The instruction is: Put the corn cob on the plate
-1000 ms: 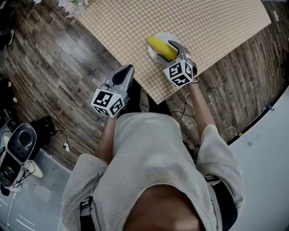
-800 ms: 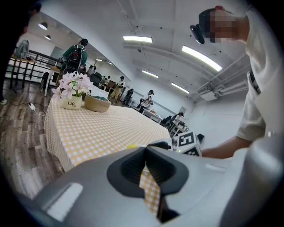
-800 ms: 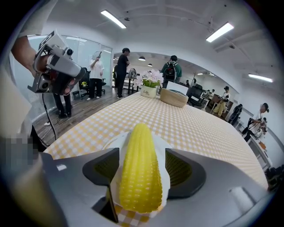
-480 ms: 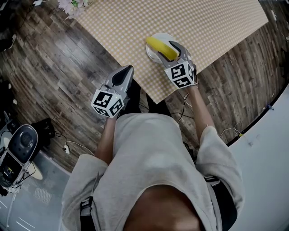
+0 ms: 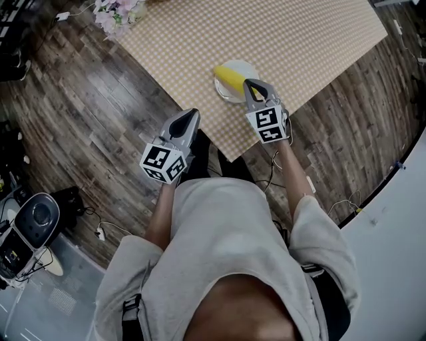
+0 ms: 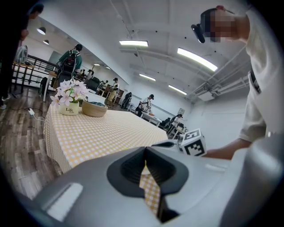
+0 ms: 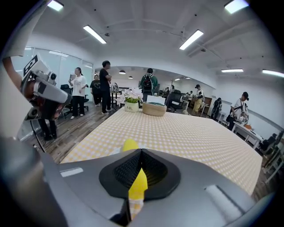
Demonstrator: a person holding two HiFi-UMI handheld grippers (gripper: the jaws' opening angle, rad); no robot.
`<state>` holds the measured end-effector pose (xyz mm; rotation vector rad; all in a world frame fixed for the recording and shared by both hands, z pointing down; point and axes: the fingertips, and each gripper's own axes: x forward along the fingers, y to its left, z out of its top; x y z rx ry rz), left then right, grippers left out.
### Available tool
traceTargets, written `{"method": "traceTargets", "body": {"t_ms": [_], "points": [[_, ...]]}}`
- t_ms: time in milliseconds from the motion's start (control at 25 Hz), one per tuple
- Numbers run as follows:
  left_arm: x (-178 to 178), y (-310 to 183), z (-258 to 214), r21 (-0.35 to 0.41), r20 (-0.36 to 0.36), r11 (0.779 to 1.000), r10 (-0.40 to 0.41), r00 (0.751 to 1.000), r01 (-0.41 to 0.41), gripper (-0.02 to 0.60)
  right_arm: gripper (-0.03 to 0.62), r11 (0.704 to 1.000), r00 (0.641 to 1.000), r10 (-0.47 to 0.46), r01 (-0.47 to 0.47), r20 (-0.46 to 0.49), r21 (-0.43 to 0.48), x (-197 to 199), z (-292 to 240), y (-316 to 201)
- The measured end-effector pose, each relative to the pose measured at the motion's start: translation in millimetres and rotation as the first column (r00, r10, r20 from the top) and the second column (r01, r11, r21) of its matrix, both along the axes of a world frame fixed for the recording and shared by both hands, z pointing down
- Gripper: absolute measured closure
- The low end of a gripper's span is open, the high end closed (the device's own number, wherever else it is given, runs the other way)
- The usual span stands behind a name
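So the corn cob (image 5: 229,76) is lying on the plate (image 5: 251,69), close to the near corner of the desk (image 5: 306,33), angled diagonally away from you. Looks to me like the job's basically done.

Your right tool (image 5: 249,84) sits right at the cob's near end. Its jaws have just been closing, and now they're pinched together with nothing between them. You only see yellow cob through the slit past the tips. My guess is it's closed because the cob is down and there's nothing left to carry. Can't tell if the tips touch the cob or hang just over it.

Your left tool (image 5: 190,114) is parked at the desk's edge, jaws together and empty too, probably just staying out of the way since one tool handles a cob fine. The flower pot (image 5: 113,10) is way off at the far corner, no issue.
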<state>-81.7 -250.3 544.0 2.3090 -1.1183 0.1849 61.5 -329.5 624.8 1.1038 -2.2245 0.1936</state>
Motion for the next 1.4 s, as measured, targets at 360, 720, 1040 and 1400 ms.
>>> {"method": "traceTargets", "body": {"t_ms": [360,720,1040,1400], "points": [[12.7,5.4,-33.5,0.082,0.004,0.996,0.016,1.000,-0.017,0.574,0.594,0.994,0.994,0.066,-0.073,0.092,0.081,6.1,-49.0,2.3],[38.5,-7.9,-115.2,0.268,0.028,0.962,0.041,0.999,-0.047,0.574,0.594,0.955,0.954,0.076,-0.153,0.289,0.254,11.8,-176.6,13.3],[70.7,-1.4,-160.0,0.383,0.040,0.922,0.035,0.999,-0.048,0.574,0.594,0.943,0.917,0.033,-0.160,0.397,0.291,29.3,-216.8,49.6],[95.8,16.9,-152.7,0.369,0.036,0.928,0.048,0.998,-0.058,0.574,0.595,0.942,0.907,0.062,-0.192,0.416,0.277,53.9,-218.1,67.8]]}}
